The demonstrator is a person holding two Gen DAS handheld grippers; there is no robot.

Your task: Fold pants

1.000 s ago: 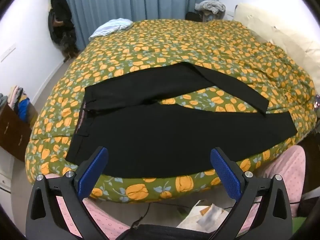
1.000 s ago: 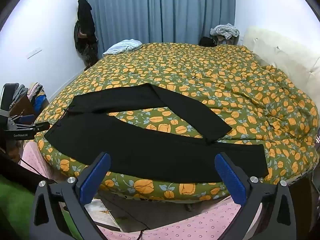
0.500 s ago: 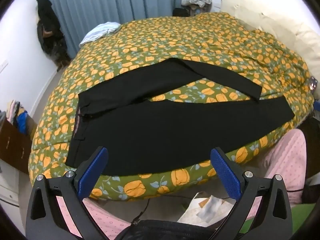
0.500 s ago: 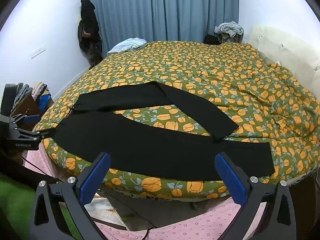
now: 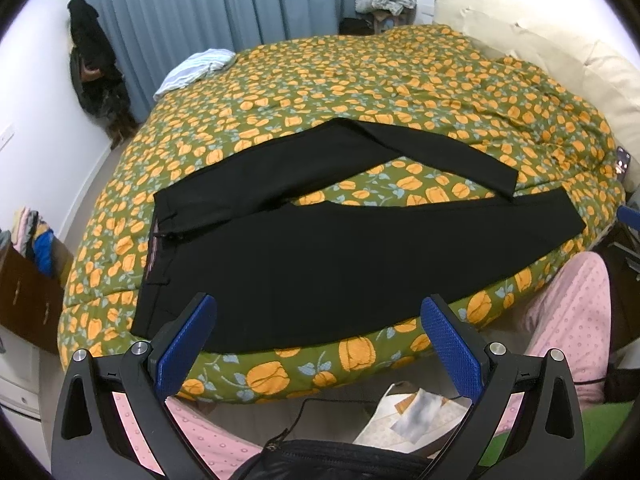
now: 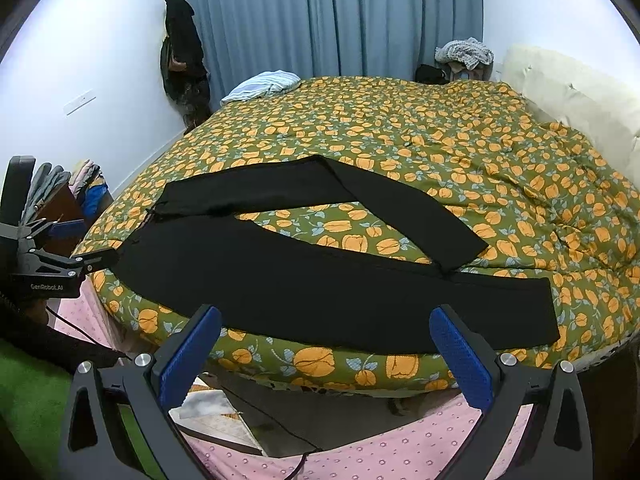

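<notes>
1. Lying flat near the front edge of the floral bedspread (image 5: 360, 80), black pants (image 5: 340, 256) are spreading waistband leftward, legs splayed rightward.
2. Left gripper (image 5: 318, 344) and right gripper (image 6: 326, 346) are hovering wide apart, empty.
3. Blue curtains (image 6: 340, 16) are hanging behind.

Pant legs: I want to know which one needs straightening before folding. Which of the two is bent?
The far pant leg, the one toward the curtain. It kinks midway and angles back so its hem touches the near pant leg, which lies straight along the bed edge.
</notes>
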